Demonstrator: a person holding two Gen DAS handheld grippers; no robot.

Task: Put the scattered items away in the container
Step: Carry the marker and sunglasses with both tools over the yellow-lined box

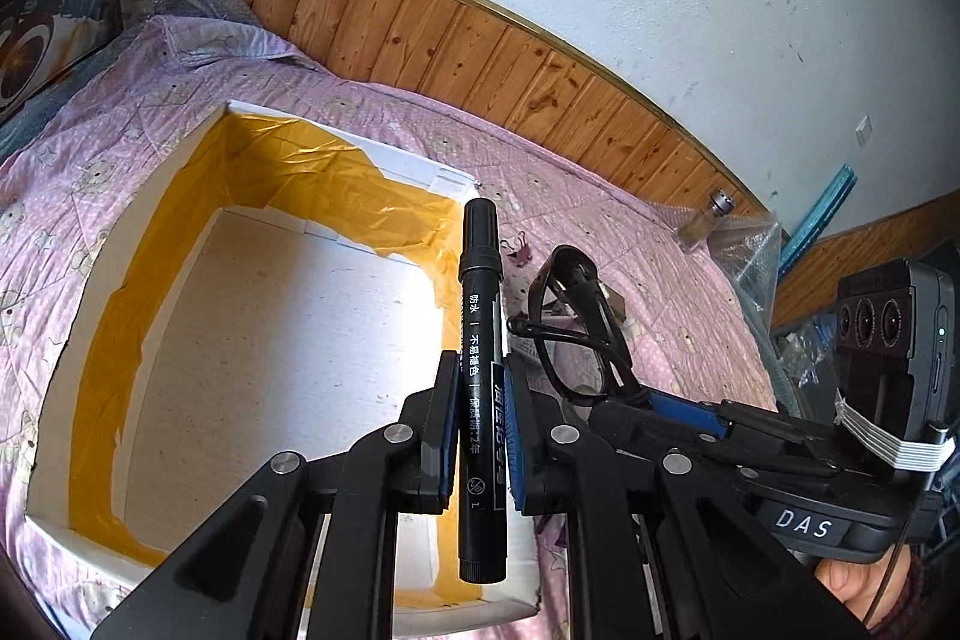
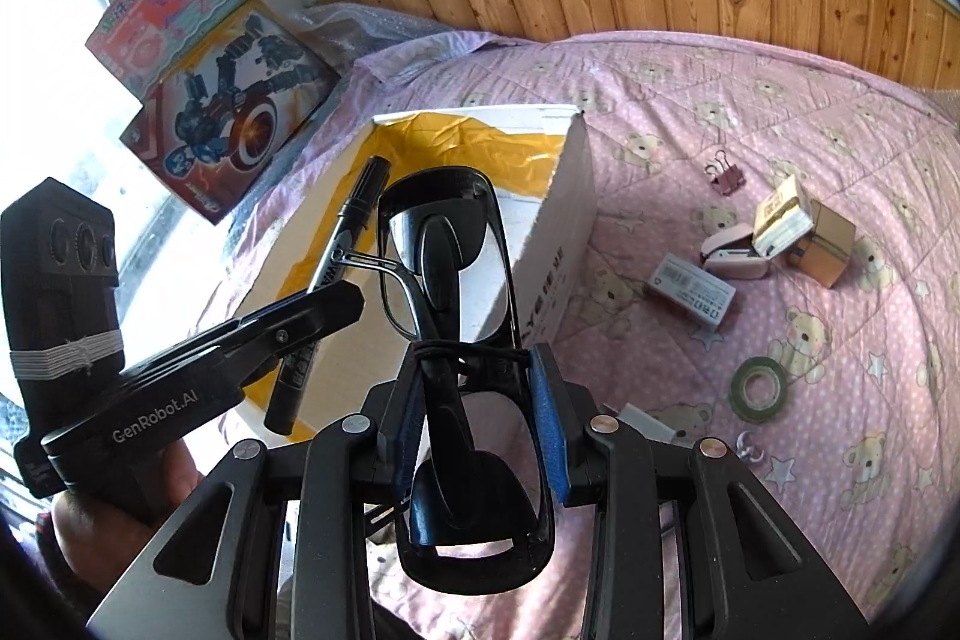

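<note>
Over the box point(image 1: 252, 340) on the bed: my left gripper point(image 1: 477, 436) clamps the marker point(image 1: 480, 358), right gripper point(image 2: 480, 412) clamps the glasses point(image 2: 456, 280). Lower both inside before releasing; avoid clashing.

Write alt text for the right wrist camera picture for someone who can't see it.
The right gripper clamps folded black glasses above a white box on a pink bedspread. Beside it, the left gripper holds a black marker.
</note>
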